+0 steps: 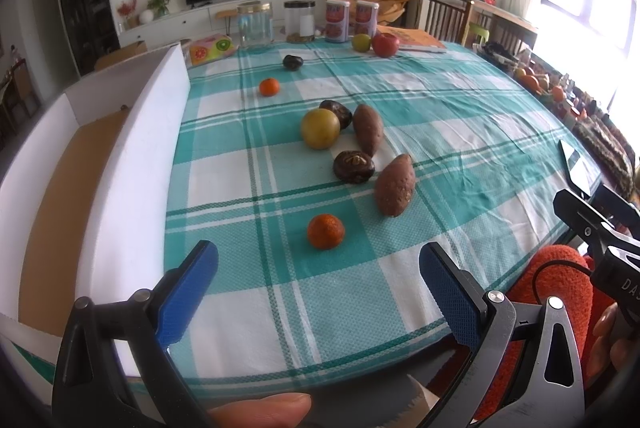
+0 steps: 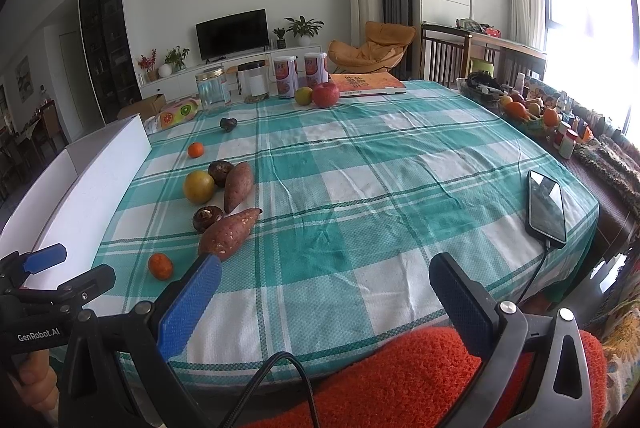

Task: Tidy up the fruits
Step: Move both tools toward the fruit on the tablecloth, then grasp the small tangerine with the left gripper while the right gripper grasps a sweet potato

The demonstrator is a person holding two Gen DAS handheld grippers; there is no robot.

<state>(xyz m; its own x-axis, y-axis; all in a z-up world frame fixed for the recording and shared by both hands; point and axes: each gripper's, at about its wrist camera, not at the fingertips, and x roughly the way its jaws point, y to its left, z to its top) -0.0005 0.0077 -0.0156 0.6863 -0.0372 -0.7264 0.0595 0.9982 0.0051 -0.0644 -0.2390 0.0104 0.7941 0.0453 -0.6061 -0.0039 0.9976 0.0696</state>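
Observation:
On the checked tablecloth lie a near tangerine (image 1: 325, 231) (image 2: 160, 266), two sweet potatoes (image 1: 395, 184) (image 2: 229, 233), a yellow-green fruit (image 1: 320, 128) (image 2: 198, 187), dark brown round items (image 1: 354, 167) (image 2: 207, 219), and a far tangerine (image 1: 269, 87) (image 2: 195, 149). A red apple (image 1: 385, 44) (image 2: 325, 94) and a green fruit (image 1: 361, 42) (image 2: 303, 95) sit at the far edge. My left gripper (image 1: 318, 292) is open and empty, just short of the near tangerine. My right gripper (image 2: 324, 302) is open and empty at the table's near edge.
A white box (image 1: 132, 164) (image 2: 92, 176) with a cardboard floor stands along the table's left side. Jars and cans (image 1: 256, 26) (image 2: 286, 76) line the far edge beside a book (image 2: 366, 84). A phone (image 2: 546, 206) on a cable lies at the right edge.

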